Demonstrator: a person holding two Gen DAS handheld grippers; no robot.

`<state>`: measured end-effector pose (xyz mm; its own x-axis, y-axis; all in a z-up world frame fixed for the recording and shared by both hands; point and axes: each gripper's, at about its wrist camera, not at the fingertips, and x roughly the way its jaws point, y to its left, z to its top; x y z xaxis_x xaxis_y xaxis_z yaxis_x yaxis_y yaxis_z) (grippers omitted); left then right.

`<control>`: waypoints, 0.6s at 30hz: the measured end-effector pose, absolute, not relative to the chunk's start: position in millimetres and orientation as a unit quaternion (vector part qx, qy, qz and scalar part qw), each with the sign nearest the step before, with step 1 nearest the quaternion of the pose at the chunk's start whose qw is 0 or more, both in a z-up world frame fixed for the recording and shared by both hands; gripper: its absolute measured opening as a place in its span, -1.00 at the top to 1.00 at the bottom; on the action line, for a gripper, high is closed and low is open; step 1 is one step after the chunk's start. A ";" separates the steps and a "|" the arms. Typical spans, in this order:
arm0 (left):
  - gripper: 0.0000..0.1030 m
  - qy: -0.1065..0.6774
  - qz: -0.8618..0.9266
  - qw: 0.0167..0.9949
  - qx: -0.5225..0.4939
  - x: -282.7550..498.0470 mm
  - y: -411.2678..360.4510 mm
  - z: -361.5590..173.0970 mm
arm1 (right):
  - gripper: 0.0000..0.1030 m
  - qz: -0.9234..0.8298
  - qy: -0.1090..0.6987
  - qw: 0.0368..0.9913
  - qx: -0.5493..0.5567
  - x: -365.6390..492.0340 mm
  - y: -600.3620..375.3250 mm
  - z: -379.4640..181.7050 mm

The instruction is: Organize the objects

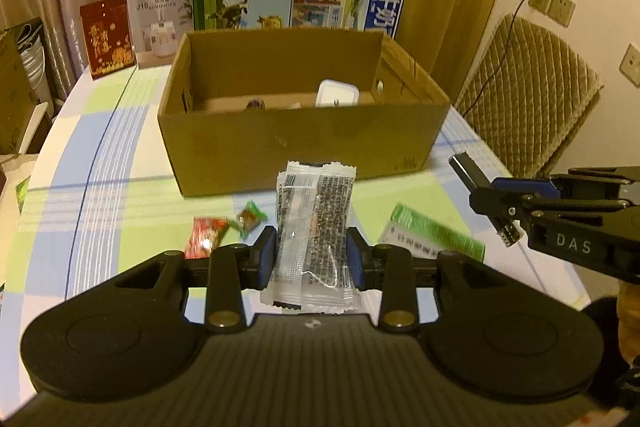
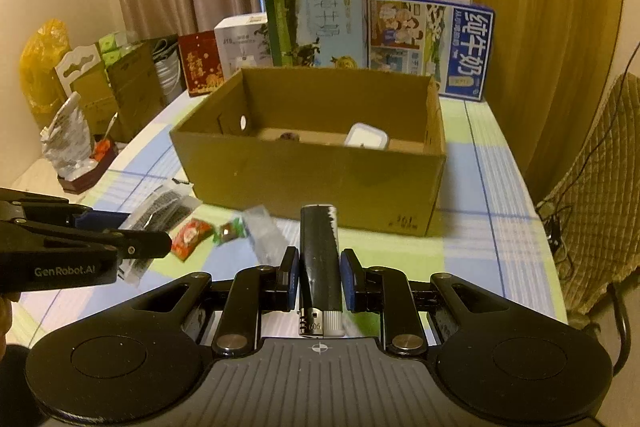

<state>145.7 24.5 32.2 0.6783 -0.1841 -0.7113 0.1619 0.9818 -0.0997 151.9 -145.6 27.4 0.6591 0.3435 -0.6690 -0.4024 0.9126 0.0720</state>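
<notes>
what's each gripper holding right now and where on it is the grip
Left gripper pinches a clear sachet across its lower middle. Right gripper clamps a black lighter on its body above the metal head.

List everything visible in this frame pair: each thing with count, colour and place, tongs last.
cardboard box: 1, brown, open, mid-table
white container: 1, inside the box, right side
small dark item: 1, on the box floor, too small to identify
clear sachet: 1, transparent with black print, in the left tongs
lighter: 1, black, in the right tongs
red candy: 1, on the table before the box
green candy: 1, beside the red one
green-white box: 1, flat on the table, right of the sachet
milk cartons: 2, green and blue, behind the box
tablecloth: 1, blue-green-white check
left tongs: shut on the sachet
right tongs: shut on the lighter
</notes>
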 end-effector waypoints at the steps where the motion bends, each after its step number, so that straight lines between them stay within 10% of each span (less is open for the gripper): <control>1: 0.40 0.388 -0.095 0.917 -0.018 149.6 26.5 35.6 | 0.63 0.207 0.357 0.910 -0.040 156.4 -145.5 31.4; 18: 0.40 0.367 -0.088 0.926 0.006 218.7 40.0 78.9 | 0.63 0.229 0.346 0.909 -0.034 224.9 -127.4 75.8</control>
